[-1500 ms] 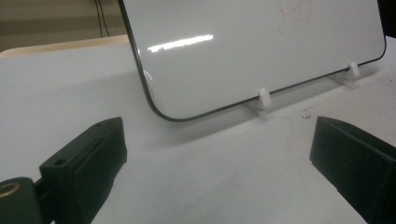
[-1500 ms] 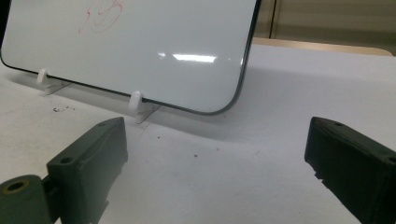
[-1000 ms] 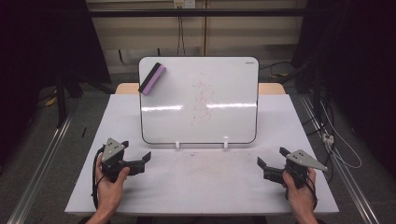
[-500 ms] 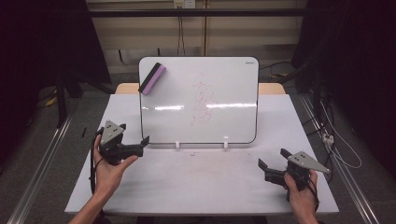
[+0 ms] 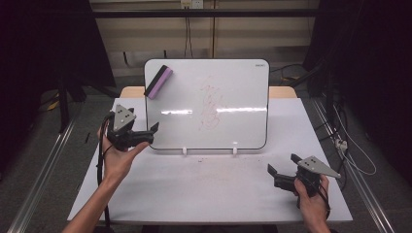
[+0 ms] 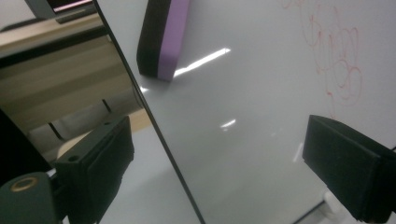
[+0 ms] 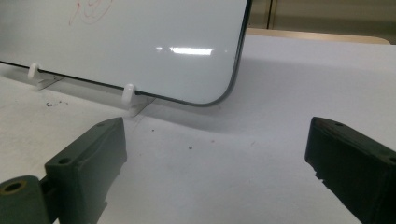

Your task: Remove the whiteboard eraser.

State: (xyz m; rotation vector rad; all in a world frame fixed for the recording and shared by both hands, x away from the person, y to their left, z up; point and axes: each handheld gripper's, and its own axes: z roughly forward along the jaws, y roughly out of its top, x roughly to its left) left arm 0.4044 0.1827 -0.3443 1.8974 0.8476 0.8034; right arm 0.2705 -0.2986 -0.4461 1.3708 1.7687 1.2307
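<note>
- Up and toward the board goes the left gripper (image 5: 156,131) since the earlier pictures; now it sits at the left middle of the high view, right by the left edge of the whiteboard (image 5: 233,97).
- Its jaws are wide open and hold nothing. In the left gripper view the board's dark edge runs up between them.
- Low in the right corner of the high view, the right gripper (image 5: 281,164) rests near the counter (image 5: 194,194), well apart from the board. Its jaws are wide open too, with nothing in them.
- A purple and black eraser (image 5: 159,81) sticks to the board's upper left corner, above the left gripper. Red scribbles (image 5: 210,104) sit in the middle of the board.
- I think the hand is going for the eraser.
- The board only stands in two small white clips (image 5: 184,151). A hard bump or a strong pull on the eraser could tip it or slide it back.
- A crooked pinch could make the eraser slip and drop.
</note>
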